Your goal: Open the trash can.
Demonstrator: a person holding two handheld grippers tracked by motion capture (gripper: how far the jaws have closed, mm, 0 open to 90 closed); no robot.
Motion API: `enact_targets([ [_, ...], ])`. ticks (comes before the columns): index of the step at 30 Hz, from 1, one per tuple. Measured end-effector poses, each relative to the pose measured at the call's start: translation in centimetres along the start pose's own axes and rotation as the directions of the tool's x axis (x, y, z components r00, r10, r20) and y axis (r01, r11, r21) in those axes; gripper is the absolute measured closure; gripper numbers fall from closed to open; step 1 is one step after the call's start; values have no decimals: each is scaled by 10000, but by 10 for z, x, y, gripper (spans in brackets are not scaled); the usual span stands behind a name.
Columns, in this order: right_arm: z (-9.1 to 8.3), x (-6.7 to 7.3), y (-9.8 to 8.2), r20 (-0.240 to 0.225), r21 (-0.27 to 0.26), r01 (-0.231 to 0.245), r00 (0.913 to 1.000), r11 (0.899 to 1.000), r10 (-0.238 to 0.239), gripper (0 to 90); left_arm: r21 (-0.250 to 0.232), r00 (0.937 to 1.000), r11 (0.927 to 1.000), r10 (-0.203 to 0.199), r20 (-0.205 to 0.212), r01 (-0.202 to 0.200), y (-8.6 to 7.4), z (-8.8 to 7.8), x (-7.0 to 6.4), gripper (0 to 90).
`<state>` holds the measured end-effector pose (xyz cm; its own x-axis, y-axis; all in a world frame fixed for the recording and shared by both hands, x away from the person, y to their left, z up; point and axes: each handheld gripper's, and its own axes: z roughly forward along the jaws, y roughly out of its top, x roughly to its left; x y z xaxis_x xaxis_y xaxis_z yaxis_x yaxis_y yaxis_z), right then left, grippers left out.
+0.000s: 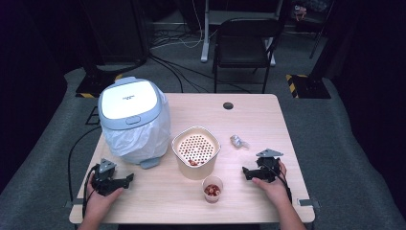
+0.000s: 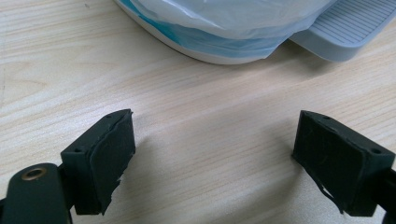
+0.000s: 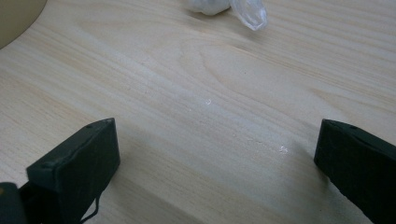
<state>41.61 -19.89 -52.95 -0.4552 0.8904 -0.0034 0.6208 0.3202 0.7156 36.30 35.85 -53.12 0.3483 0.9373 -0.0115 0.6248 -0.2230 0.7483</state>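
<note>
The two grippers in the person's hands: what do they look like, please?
Both are black. The left gripper and the right gripper each carry a grey three-cornered plate on top and trail a black cable. Their jaws are blocky, with dark pads frayed at the edges. No sleeves are visible.

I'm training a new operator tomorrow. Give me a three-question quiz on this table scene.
1. True or false: the left gripper is holding something.
2. What sits nearest the person: the small cup, the strainer bowl or the bin?
3. Which gripper is closer to the crumpled wrapper?

Key: 1. False, its jaws stand open over bare table. 2. The small cup. 3. The right gripper.
</note>
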Motion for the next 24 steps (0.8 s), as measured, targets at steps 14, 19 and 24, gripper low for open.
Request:
enact_targets([
  [14,0,3,0,79,-44,-218,9997,9998,218,1,-15,9999,9999,-112,-37,112,-2,-2,-7,134],
  [19,0,3,0,80,-42,-219,9997,9998,219,1,45,10000,10000,-72,-22,72,-1,-3,-10,158],
  [24,0,3,0,86,-30,-219,9997,9998,220,0,-32,9998,9999,-158,95,159,0,-6,-14,333],
])
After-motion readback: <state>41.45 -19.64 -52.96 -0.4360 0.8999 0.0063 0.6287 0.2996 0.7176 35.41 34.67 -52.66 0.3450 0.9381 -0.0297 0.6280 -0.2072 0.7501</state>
